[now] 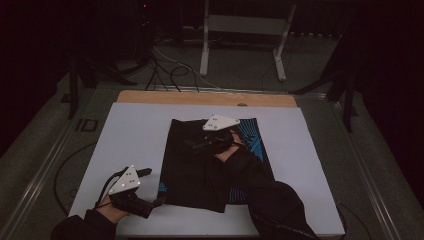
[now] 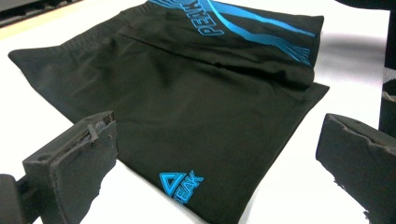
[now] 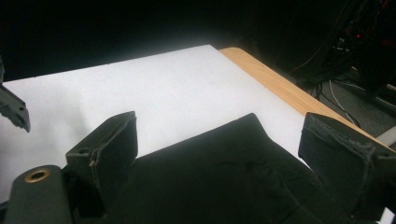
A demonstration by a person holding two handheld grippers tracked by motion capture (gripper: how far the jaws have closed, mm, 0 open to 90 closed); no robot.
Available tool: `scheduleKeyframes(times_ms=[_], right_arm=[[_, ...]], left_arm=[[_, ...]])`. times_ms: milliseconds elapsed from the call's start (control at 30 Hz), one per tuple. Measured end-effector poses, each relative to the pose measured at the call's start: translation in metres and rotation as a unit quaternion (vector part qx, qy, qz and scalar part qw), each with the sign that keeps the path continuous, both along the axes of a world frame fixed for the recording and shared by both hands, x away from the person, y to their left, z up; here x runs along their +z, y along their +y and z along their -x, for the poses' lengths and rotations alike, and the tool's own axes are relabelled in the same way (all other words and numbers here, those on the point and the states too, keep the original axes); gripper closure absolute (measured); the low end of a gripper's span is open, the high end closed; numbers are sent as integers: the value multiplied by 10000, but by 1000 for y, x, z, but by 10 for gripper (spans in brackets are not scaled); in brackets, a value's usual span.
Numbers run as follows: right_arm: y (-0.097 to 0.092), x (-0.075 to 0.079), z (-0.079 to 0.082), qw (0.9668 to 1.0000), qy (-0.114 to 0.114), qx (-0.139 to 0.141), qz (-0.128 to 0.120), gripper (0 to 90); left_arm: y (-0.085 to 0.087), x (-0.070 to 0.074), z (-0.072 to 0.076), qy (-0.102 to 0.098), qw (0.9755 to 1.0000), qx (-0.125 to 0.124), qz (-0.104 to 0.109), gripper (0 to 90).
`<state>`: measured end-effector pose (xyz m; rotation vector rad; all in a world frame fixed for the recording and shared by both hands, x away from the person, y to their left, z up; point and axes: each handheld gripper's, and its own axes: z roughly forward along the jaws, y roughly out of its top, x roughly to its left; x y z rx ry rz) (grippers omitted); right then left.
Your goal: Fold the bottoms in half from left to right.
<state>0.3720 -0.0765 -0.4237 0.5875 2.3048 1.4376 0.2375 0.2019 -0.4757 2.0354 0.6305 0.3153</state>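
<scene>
Shorts (image 1: pixel 215 165), black with blue striping and lettering, lie flat in the middle of the white sheet (image 1: pixel 130 135) that covers the table, partly folded, with one layer doubled over toward the far side. From the centre of the sheet, the left gripper (image 1: pixel 150 192) sits out at about 8 o'clock, just off the near left corner of the fabric, jaws spread wide and holding nothing. In the left gripper view that corner with the small blue logo (image 2: pixel 181 184) lies right between the two jaws, so it looks lined up for a pinch.

Up at 12 o'clock the right gripper (image 1: pixel 207 142) hovers over the far part of the shorts, jaws also wide apart and empty. In the right gripper view the far corner of the cloth (image 3: pixel 250 122) points up between them. The high view is dim, so whether those jaws brush the fabric is hard to call.

Now the risks. Thin, slippery cloth lying flat is the trouble: if the left jaws close too high they will catch air, and too low they may pinch the sheet along with the hem. Grabbing a single layer would peel the fold open instead of carrying it. And if one hand pulls before the other has a grip, the whole garment could slide across the sheet and skew the fold.
</scene>
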Motion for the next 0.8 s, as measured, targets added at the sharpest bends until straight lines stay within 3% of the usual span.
scheduleKeyframes(times_ms=[133, 267, 433, 533, 600, 800], right_arm=[[5, -4, -4, 10000, 81, 21, 26, 117], [12, -7, -6, 9999, 141, 1, 40, 118], [22, -9, -10, 9998, 159, 48, 68, 118], [29, -10, -11, 9998, 137, 109, 125, 118], [31, -11, -12, 9997, 163, 117, 110, 118], [43, -15, -16, 9995, 221, 163, 144, 118]], left_arm=[[0, -1, 1, 36, 10000, 88, 5, 2], [-2, -4, 2, 102, 9998, 81, -133, 2], [-4, -7, 1, 435, 9987, -52, -242, 2], [-5, -11, -1, 519, 9975, -40, -485, 2], [-6, -13, -1, 580, 9970, -32, -515, 2], [-12, -24, -2, 900, 9898, -310, -1058, 31]])
